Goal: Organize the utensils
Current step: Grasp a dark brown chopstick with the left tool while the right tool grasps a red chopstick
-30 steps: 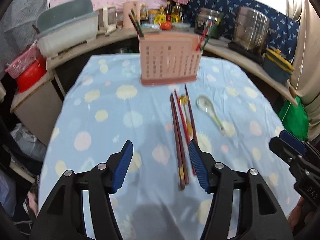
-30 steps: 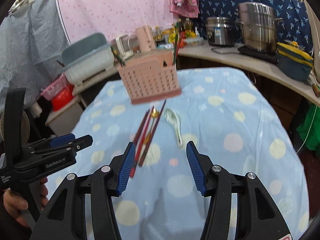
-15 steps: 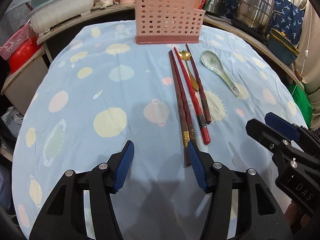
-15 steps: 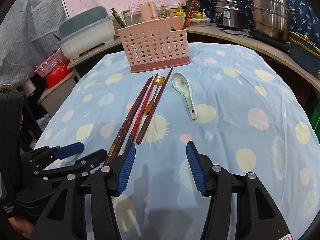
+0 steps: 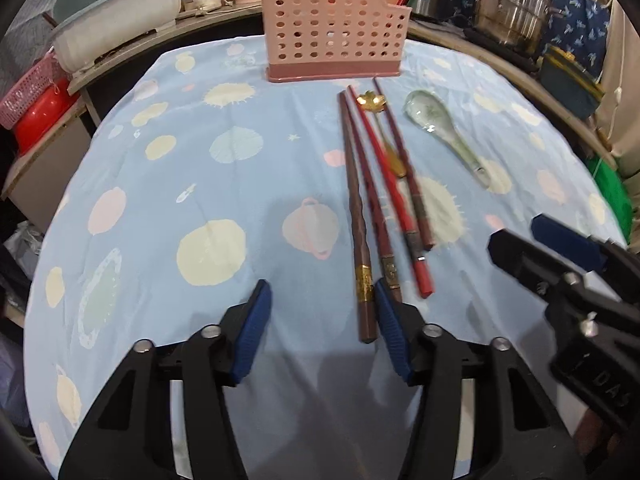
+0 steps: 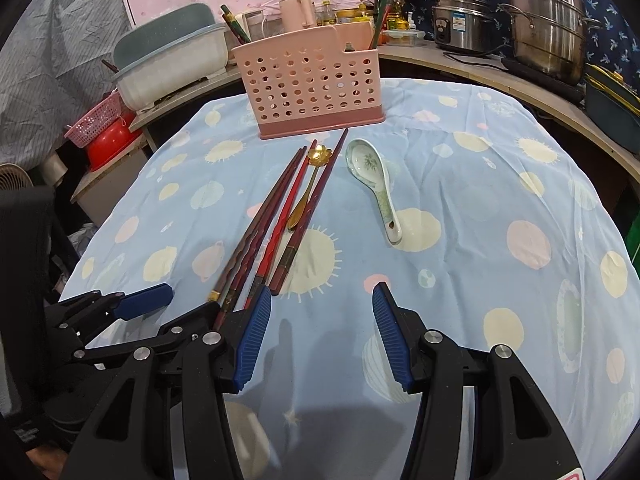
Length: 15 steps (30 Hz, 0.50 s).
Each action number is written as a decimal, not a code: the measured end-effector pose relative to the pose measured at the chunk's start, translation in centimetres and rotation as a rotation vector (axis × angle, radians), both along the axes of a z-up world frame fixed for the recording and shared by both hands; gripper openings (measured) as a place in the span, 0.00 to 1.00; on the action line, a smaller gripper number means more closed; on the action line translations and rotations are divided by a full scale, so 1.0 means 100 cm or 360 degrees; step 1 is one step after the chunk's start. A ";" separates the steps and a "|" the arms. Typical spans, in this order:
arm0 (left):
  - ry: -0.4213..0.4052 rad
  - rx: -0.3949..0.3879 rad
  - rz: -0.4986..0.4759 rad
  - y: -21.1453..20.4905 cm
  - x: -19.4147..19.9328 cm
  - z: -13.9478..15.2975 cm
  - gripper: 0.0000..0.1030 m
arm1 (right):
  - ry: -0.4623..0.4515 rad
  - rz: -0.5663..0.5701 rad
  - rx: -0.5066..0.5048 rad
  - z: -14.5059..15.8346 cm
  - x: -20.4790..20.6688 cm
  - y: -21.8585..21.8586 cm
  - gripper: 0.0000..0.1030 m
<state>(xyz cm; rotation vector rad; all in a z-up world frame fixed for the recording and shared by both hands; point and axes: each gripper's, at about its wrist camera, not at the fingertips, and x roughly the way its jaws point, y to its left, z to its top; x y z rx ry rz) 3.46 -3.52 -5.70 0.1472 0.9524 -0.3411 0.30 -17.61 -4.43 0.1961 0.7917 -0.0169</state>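
Several brown and red chopsticks [image 5: 370,200] [image 6: 276,220] lie side by side on the blue tablecloth, with a gold spoon [image 5: 372,100] [image 6: 316,160] among them and a white ceramic spoon [image 5: 444,128] [image 6: 372,180] to their right. A pink perforated utensil holder [image 5: 334,32] [image 6: 308,84] stands behind them. My left gripper [image 5: 322,328] is open and empty, low over the cloth, its right finger next to the chopsticks' near ends. My right gripper [image 6: 320,332] is open and empty, just right of those ends.
A curved counter behind the table holds steel pots [image 6: 548,28], a rice cooker [image 6: 464,28], a grey-green tub [image 5: 116,16] and bottles. A red bowl and pink basket [image 6: 100,132] sit at the left. The tablecloth [image 5: 200,160] covers the round table.
Both grippers have come down and forward toward the chopsticks' near ends. The utensils and the holder have not moved. Both grippers stay open.
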 end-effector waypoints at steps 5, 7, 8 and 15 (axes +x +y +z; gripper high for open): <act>-0.0007 -0.0002 0.0011 0.005 0.002 0.001 0.36 | 0.0031 0.0036 -0.0026 -0.002 0.016 0.009 0.50; 0.0001 -0.0032 0.0026 0.011 0.005 0.002 0.30 | 0.0044 0.0054 -0.0036 -0.004 0.023 0.014 0.48; 0.0004 -0.0039 0.0036 0.013 0.006 0.001 0.28 | 0.0054 0.0060 -0.0046 -0.005 0.027 0.017 0.48; -0.0001 -0.0051 0.0027 0.016 0.008 0.001 0.25 | 0.0126 0.0007 -0.0015 -0.015 0.050 0.018 0.27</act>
